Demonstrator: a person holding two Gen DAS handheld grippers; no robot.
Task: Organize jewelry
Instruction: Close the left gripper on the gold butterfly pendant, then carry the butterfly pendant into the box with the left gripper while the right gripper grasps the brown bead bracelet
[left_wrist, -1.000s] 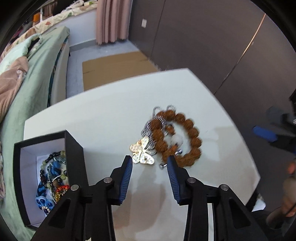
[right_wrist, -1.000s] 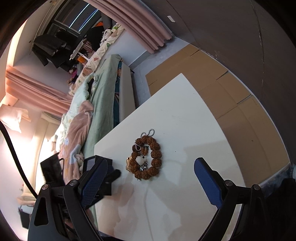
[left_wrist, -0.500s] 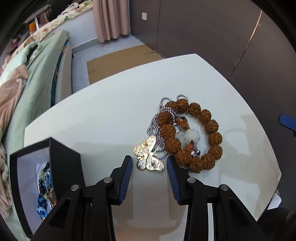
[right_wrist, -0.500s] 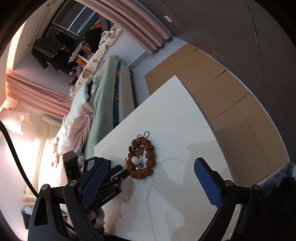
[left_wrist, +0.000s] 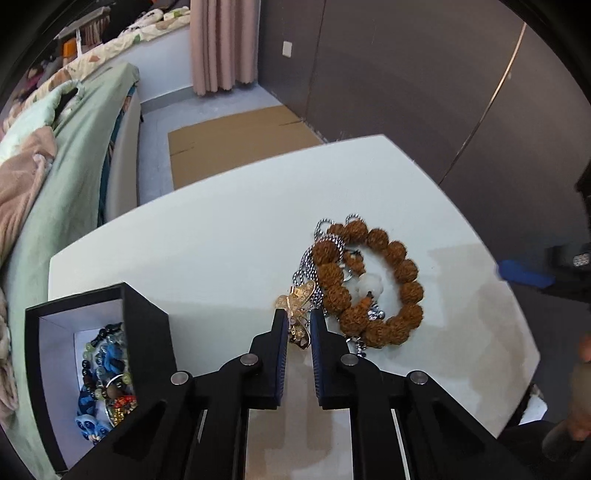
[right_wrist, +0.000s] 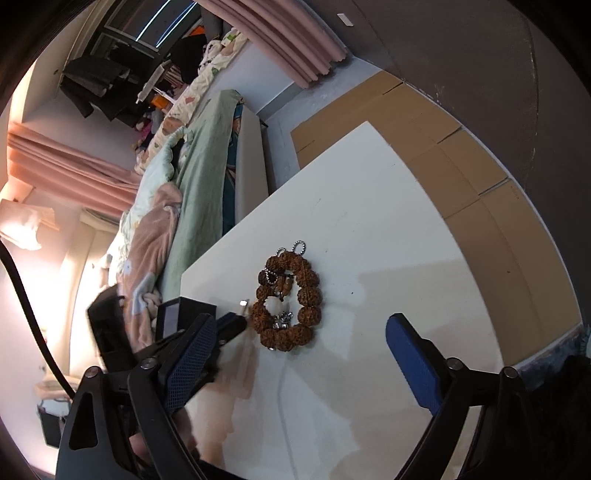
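Observation:
My left gripper (left_wrist: 298, 316) is shut on a gold butterfly pendant (left_wrist: 297, 301), which stands tilted between the blue pads on the white table (left_wrist: 221, 251). Its silver chain (left_wrist: 308, 264) lies under a brown bead bracelet (left_wrist: 369, 284) just to the right. A black jewelry box (left_wrist: 99, 369) with several bead pieces inside stands at the left. My right gripper (right_wrist: 295, 343) is open and empty, above the table's near right side; the bracelet (right_wrist: 286, 301) and the left gripper (right_wrist: 229, 325) show in its view.
A bed with green and pink covers (left_wrist: 55, 155) runs along the table's left side. Cardboard (left_wrist: 236, 140) lies on the floor beyond the table. A dark wall (left_wrist: 406, 74) stands behind. The table's far edge (right_wrist: 332, 147) is near the cardboard.
My left gripper has closed on the butterfly pendant and tipped it up from the table. The right gripper has stayed open and nearly still.

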